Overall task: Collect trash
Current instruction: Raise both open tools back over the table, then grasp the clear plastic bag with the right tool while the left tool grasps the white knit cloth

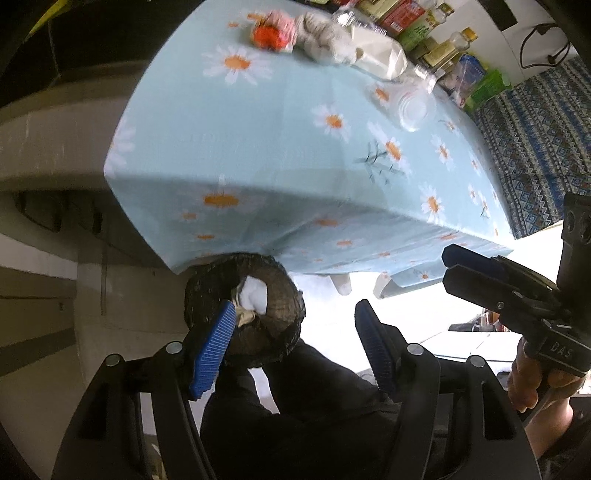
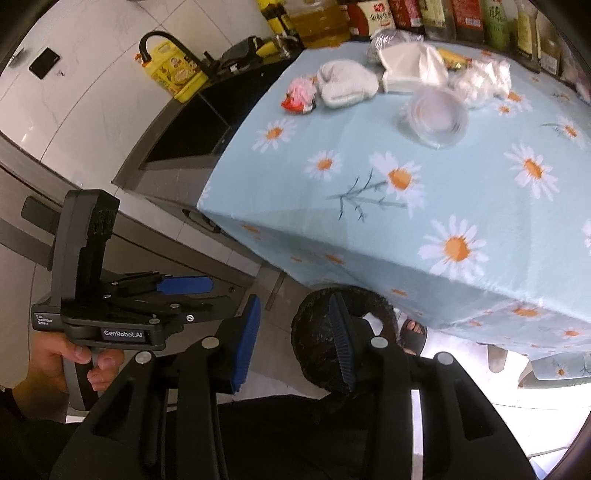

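A black mesh bin (image 1: 255, 314) stands on the floor below the table edge, with white crumpled paper (image 1: 255, 293) inside; it also shows in the right wrist view (image 2: 317, 339). My left gripper (image 1: 295, 339) is open and empty above the bin. My right gripper (image 2: 295, 339) is open and empty beside the bin. On the daisy tablecloth (image 2: 424, 206) lie a red and pink wrapper (image 2: 301, 96), a crumpled grey-white cloth (image 2: 347, 85), white paper (image 2: 410, 70), a clear plastic cup (image 2: 437, 116) and crumpled clear plastic (image 2: 480, 81).
Bottles and packets (image 2: 424, 14) line the table's far edge. A sink with a black tap (image 2: 173, 44) and a yellow oil jug (image 2: 177, 74) are left of the table. A sandalled foot (image 2: 412, 332) stands by the bin.
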Tool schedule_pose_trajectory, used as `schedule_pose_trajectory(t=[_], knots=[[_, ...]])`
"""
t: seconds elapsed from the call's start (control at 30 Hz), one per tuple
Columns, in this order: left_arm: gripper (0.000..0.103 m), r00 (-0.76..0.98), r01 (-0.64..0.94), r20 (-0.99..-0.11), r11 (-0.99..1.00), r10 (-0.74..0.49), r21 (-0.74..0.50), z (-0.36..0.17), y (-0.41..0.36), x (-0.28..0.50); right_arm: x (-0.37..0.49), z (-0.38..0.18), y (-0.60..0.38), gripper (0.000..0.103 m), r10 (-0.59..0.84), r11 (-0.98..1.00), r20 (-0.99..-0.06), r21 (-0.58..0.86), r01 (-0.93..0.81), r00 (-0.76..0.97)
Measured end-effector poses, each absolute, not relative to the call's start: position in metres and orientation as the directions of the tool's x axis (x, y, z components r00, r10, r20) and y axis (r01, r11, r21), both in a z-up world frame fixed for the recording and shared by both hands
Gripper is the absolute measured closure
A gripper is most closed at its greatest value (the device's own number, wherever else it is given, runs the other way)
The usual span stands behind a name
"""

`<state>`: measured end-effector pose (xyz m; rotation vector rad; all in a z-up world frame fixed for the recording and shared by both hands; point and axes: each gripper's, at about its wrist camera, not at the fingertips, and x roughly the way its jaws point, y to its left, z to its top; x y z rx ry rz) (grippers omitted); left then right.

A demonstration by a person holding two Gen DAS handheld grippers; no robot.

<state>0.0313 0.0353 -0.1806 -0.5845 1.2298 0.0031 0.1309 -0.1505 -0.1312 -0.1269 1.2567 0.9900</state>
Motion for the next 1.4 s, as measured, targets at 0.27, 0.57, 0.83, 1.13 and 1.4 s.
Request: schedule_pose_trajectory(t=[0.27, 0.57, 0.83, 1.13, 1.4], knots=[[0.038, 0.415, -0.273, -0.869, 0.874, -0.269, -0.402, -0.147, 0.041, 0.048, 0.146, -0.109, -0.159, 0.052, 0.569, 0.624, -0.821, 0.395, -0.675, 0.046], [0.032, 0.444, -0.246, -0.861, 0.890, -0.247, -0.383, -0.128, 0.040, 0.079, 0.182, -0.098, -0.169, 0.039, 0.570, 0.670, -0.814, 0.381, -0.637, 0.113], [0.027, 0.459, -0.255, -0.861, 0.896, -0.219, -0.364, -0.115, 0.049, 0.109, 0.226, -0.099, -0.170, 0.034, 0.563, 0.702, -0.814, 0.383, -0.600, 0.139], [0.026, 0.452, -0.292, -0.872, 0.892, -0.189, -0.345, -0.110, 0.059, 0.140, 0.277, -0.114, -0.151, 0.032, 0.523, 0.733, -0.843, 0.370, -0.572, 0.126], [0.026, 0.435, -0.313, -0.882, 0.889, -0.178, -0.334, -0.111, 0.062, 0.160, 0.312, -0.143, -0.131, 0.032, 0.465, 0.782, -0.881, 0.359, -0.510, 0.092]])
